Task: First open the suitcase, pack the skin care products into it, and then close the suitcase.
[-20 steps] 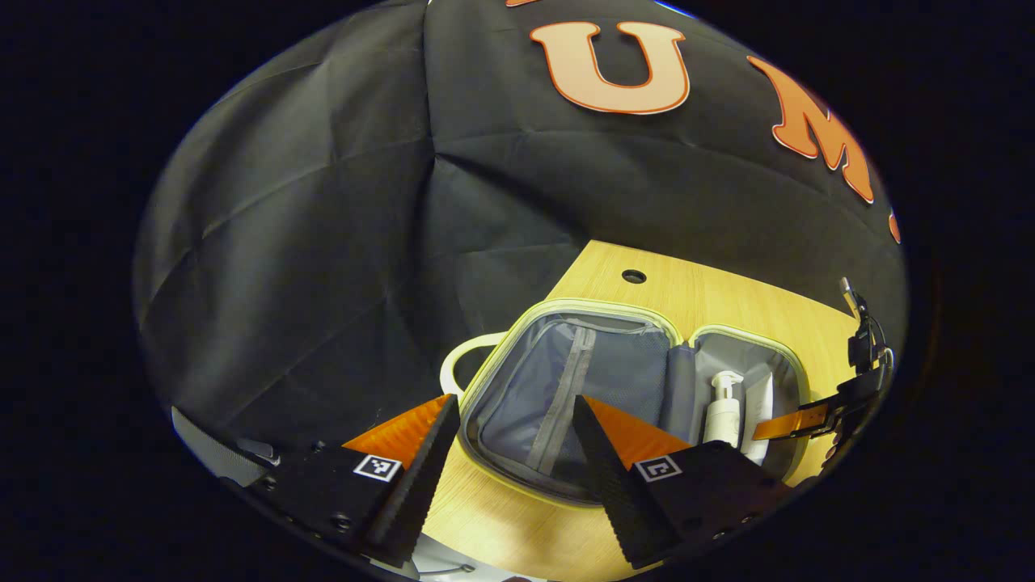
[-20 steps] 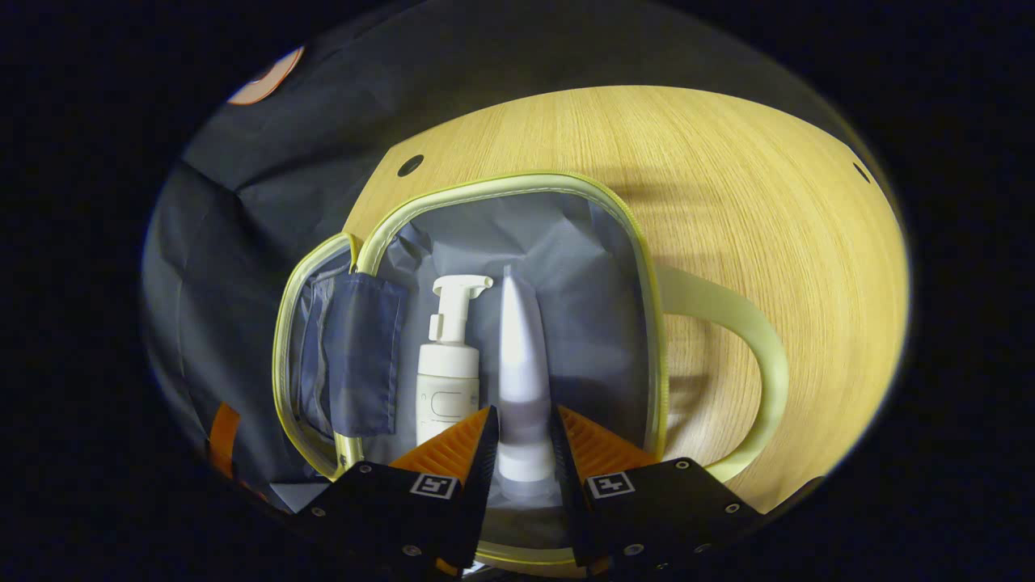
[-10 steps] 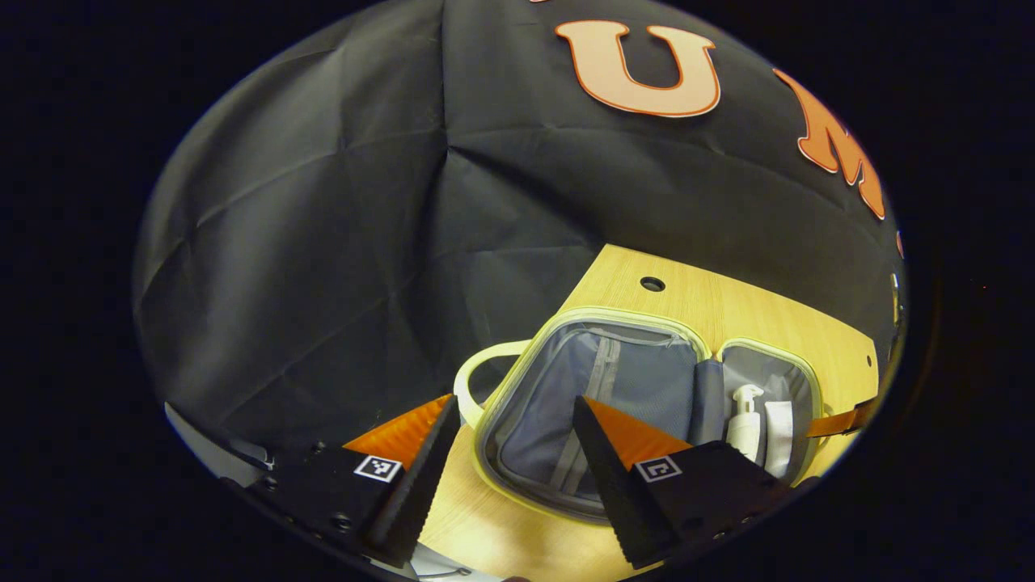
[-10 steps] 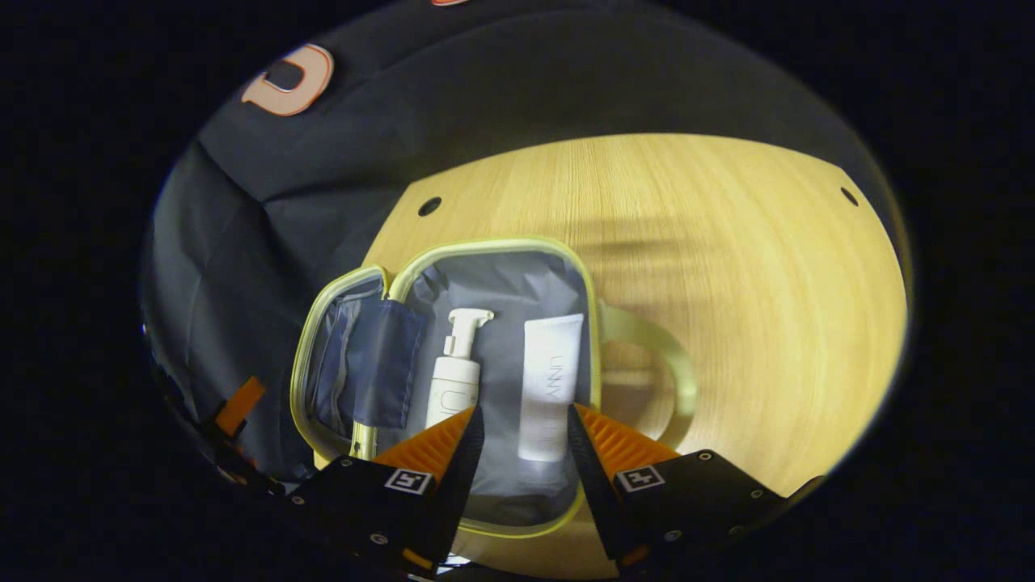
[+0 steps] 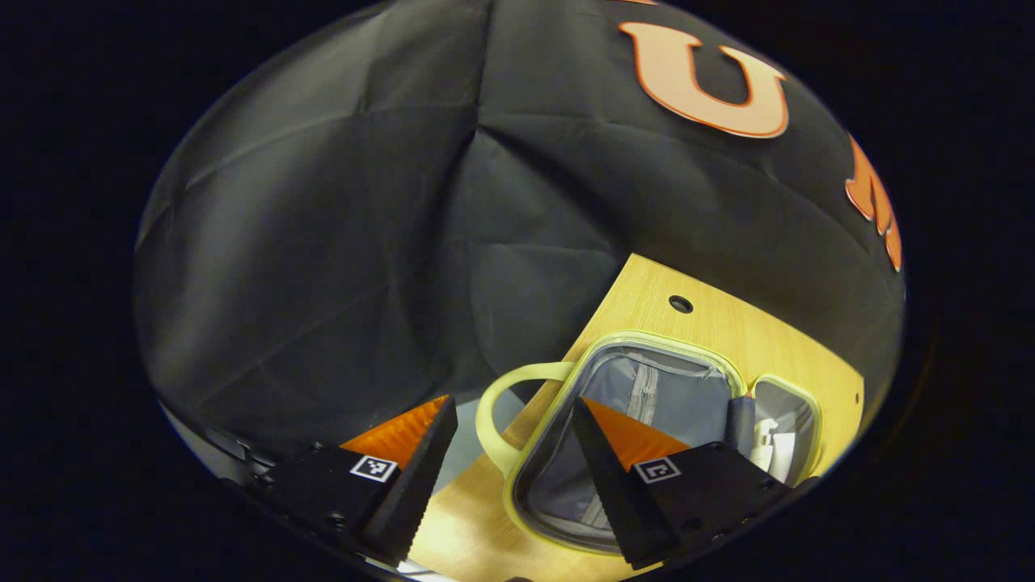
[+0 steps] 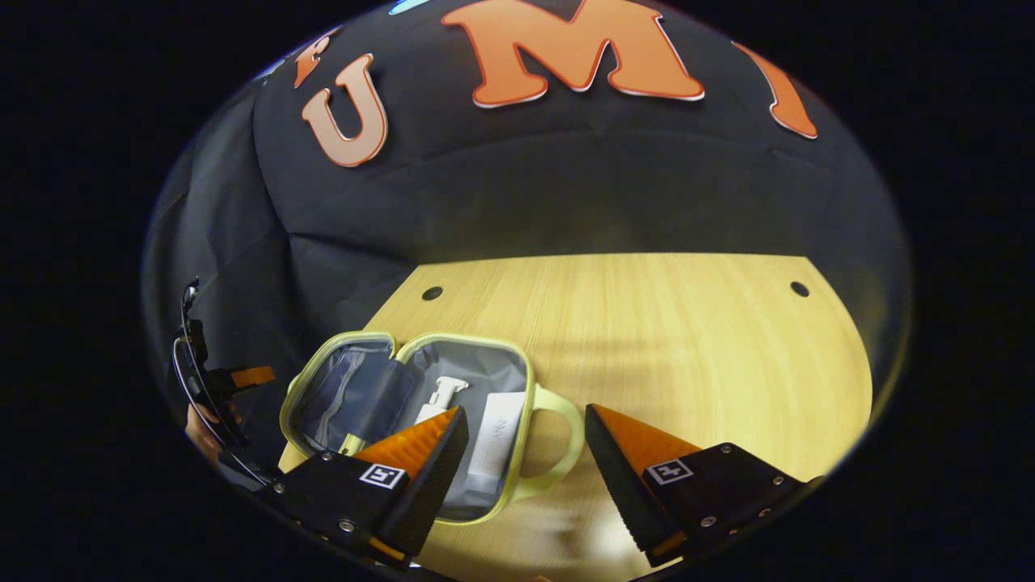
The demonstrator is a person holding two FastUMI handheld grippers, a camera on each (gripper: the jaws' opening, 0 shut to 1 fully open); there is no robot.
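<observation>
- The suitcase [image 6: 404,356] lies open and flat on the wooden table [image 6: 687,347], with both halves showing their grey lining and a pale yellow-green rim
- In the right gripper view, a white pump bottle [image 6: 437,398] and a white tube [image 6: 495,440] lie side by side in the right half of the suitcase, the tube nearer to the handle [image 6: 562,440]
- The tube carries some small dark writing, but it is too small to read
- The right gripper [image 6: 525,453] hangs above the table with its fingers wide apart and nothing between them; its left finger covers part of the bottle and of the case
- The left gripper [image 5: 513,453] has also its fingers apart and holds nothing; it is over the left end of the suitcase [image 5: 647,388], where the other handle [image 5: 505,404] sticks out past the table edge
- In the left gripper view, the bottle [image 5: 762,440] and the tube [image 5: 783,453] are seen in the far half
- Each finger base has a small black-and-white square marker [image 6: 382,476]
- In the right gripper view, the left gripper [image 6: 218,388] shows at the far left, with the hand [image 6: 202,424] that holds it
</observation>
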